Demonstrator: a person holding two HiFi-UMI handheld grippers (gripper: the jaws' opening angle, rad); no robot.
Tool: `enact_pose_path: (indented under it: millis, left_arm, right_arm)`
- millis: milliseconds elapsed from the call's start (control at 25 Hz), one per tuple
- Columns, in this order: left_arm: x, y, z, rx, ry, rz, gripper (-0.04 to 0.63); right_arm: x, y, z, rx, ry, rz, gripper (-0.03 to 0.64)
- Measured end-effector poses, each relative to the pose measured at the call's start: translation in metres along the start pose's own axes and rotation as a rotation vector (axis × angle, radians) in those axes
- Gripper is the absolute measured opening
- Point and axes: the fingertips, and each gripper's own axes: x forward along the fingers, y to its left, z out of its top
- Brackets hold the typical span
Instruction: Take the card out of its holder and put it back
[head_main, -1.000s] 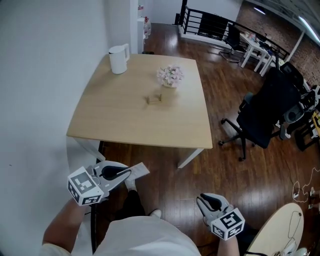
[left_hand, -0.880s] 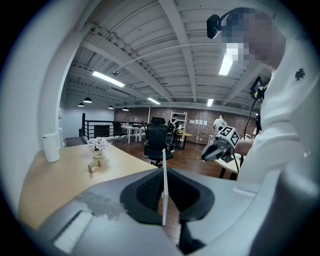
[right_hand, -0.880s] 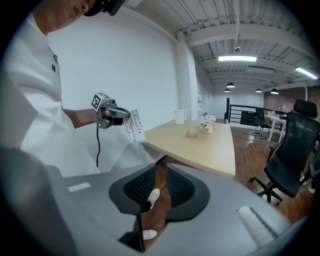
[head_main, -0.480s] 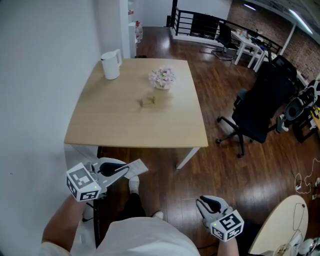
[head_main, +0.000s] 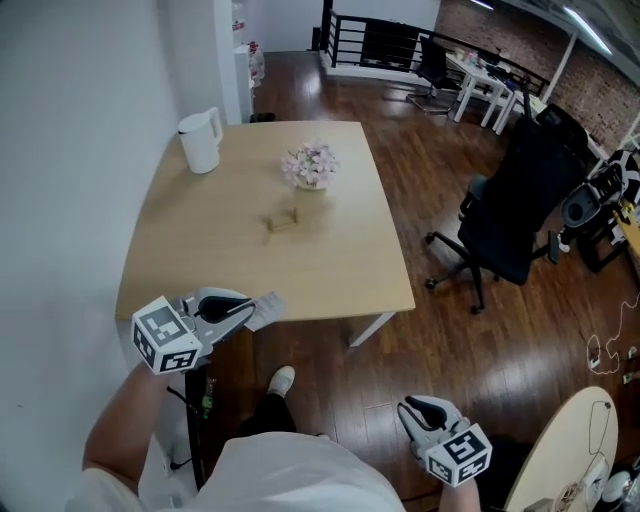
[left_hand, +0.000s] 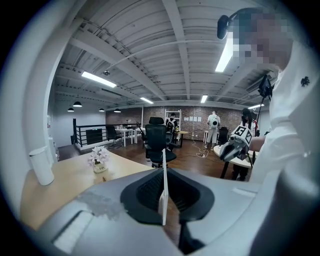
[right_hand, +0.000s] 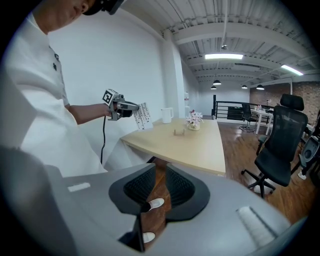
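My left gripper (head_main: 240, 306) is shut on a white card (head_main: 266, 307), which it holds over the near left edge of the wooden table (head_main: 190, 270). In the left gripper view the card (left_hand: 163, 196) stands edge-on between the closed jaws. The right gripper view shows the card (right_hand: 143, 115) sticking out of the left gripper (right_hand: 131, 107). A small wooden card holder (head_main: 282, 220) stands empty in the middle of the table. My right gripper (head_main: 414, 405) hangs low over the floor at the right, jaws a little apart with nothing between them.
A white jug (head_main: 201, 141) stands at the table's far left corner and a small pot of flowers (head_main: 309, 165) just behind the holder. A black office chair (head_main: 515, 215) stands to the right of the table. A white wall runs along the left.
The view has moved closer to the table. My left gripper with the card has gone from over the floor to over the table's near edge. The right gripper stays low.
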Motion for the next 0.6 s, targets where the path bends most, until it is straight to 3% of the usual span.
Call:
enact_pose_path:
  millis: [600]
  left_arm:
    - [0.106,0.247,0.018,0.086,0.035,-0.03,0.017]
  right_arm:
    - [0.106,-0.063,0.076,0.104,0.036,-0.111,0.067]
